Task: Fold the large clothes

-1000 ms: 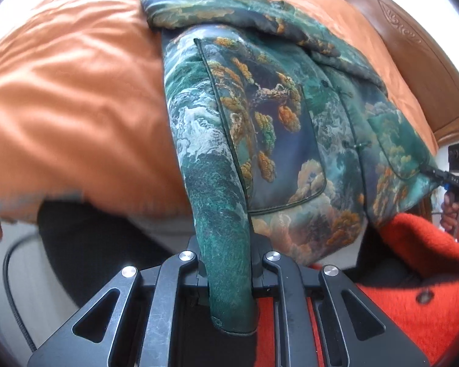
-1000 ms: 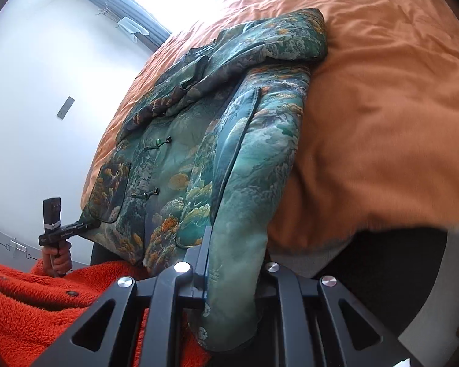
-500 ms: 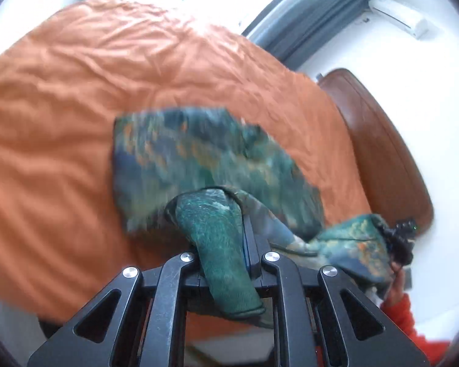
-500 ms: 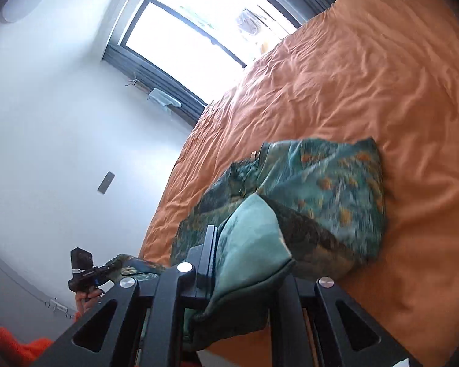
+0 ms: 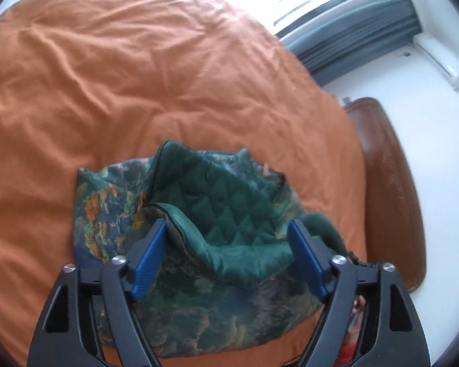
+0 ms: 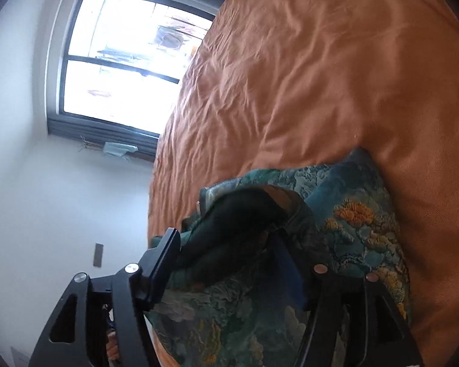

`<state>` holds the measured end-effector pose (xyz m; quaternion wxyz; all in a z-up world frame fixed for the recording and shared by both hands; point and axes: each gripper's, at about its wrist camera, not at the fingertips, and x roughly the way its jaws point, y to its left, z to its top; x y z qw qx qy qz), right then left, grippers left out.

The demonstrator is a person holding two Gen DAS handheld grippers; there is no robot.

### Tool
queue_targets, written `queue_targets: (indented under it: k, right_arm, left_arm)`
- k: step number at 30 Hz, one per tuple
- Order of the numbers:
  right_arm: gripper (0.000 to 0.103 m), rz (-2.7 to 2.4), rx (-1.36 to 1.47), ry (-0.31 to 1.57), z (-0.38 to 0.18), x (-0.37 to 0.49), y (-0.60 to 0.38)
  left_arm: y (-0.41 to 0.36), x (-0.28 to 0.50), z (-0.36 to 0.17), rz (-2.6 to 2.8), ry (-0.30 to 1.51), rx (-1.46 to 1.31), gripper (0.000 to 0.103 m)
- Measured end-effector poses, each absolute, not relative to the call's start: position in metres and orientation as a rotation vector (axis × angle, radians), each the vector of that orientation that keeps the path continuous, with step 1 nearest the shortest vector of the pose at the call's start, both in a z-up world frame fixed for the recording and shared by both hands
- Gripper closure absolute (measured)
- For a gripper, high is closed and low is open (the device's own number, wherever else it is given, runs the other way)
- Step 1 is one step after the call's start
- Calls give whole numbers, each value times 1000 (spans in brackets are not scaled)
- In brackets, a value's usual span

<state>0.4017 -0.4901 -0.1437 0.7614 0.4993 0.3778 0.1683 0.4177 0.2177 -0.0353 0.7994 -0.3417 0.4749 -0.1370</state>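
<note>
A green patterned quilted jacket lies folded over on the orange bedspread, its dark green quilted lining turned up on top. My left gripper is open just above the folded hem, blue pads on either side of the lining, gripping nothing. In the right wrist view the jacket lies bunched on the bedspread. My right gripper is open, with a dark fold of the jacket lying loose between its fingers.
A brown wooden headboard runs along the bed's right side. A window with grey curtains stands beyond the bed. White walls surround it. A bit of a hand and red sleeve shows under the left gripper.
Both grippers carried the jacket's hem up from the bed's edge and over onto its upper part, then opened and let it go. The jacket now lies folded in half.
</note>
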Motion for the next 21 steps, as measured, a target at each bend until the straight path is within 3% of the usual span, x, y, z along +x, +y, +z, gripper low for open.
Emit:
queue_targets:
  k: [3, 7, 11, 15, 16, 17, 18, 21]
  right_arm:
    - [31, 361, 1055, 757, -119, 404, -502]
    - [29, 321, 751, 834, -100, 396, -485]
    - [29, 255, 399, 970, -120, 400, -443]
    - [32, 184, 364, 979, -143, 421, -426]
    - [43, 198, 394, 972, -146, 424, -421]
    - [73, 202, 398, 970, -143, 428, -419]
    - [87, 186, 364, 960, -137, 426, -416]
    - [91, 126, 175, 825, -94, 408, -402]
  left_arm:
    - [223, 405, -33, -339, 987, -612, 7]
    - [221, 386, -48, -411, 997, -430, 7]
    - [205, 394, -77, -349, 1068, -341, 7]
    - [176, 426, -106, -189, 1103, -267, 12]
    - [170, 434, -113, -153, 1121, -273, 30]
    - [166, 440, -119, -132, 1140, -286, 70]
    - [163, 445, -123, -92, 1157, -273, 84]
    - [156, 439, -94, -40, 1048, -192, 94]
